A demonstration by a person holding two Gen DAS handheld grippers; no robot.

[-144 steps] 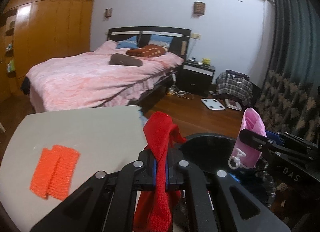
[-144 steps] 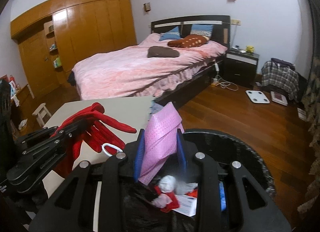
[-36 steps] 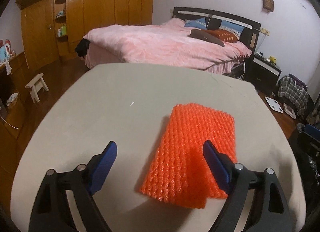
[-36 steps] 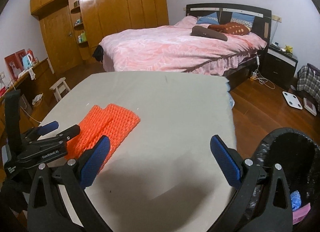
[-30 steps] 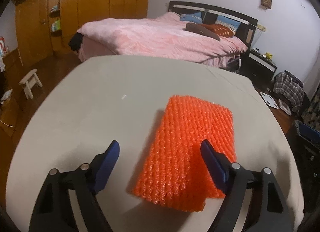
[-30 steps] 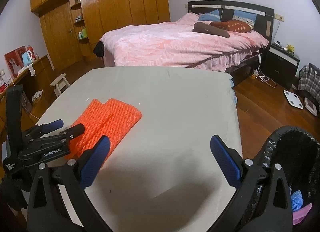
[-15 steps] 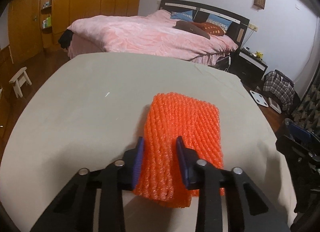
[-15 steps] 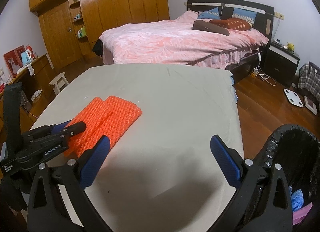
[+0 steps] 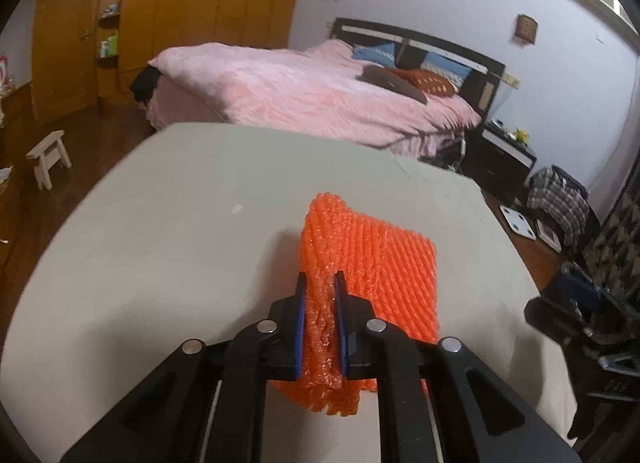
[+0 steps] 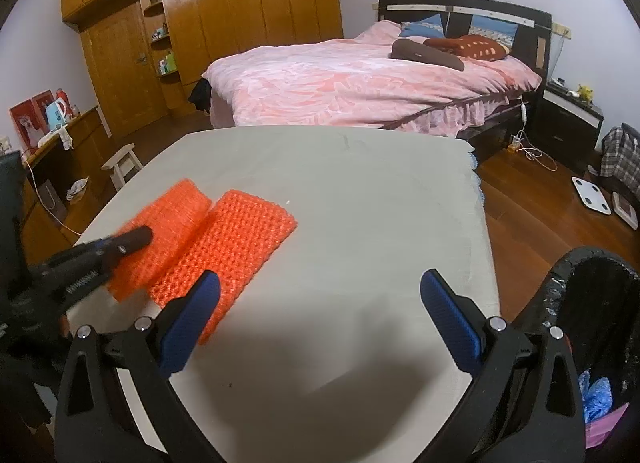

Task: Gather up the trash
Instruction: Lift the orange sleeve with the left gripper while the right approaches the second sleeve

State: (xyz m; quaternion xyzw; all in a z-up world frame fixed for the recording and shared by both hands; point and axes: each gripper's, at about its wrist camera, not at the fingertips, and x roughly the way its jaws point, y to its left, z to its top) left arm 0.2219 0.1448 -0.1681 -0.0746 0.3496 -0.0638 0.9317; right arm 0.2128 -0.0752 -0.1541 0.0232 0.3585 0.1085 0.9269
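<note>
Both left claw pads now clamping orange foam net, previously apart

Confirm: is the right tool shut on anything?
No. In the right wrist view the right tool stands wide open over bare table, beside the orange foam net, touching nothing.

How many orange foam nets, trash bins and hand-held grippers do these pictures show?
Orange foam nets: 2 (pinched orange foam net, flat orange foam net)
Trash bin: 1
Hand-held grippers: 2 (left hand-held gripper, shut on the pinched net; right hand-held gripper, open)
Total: 5
</note>
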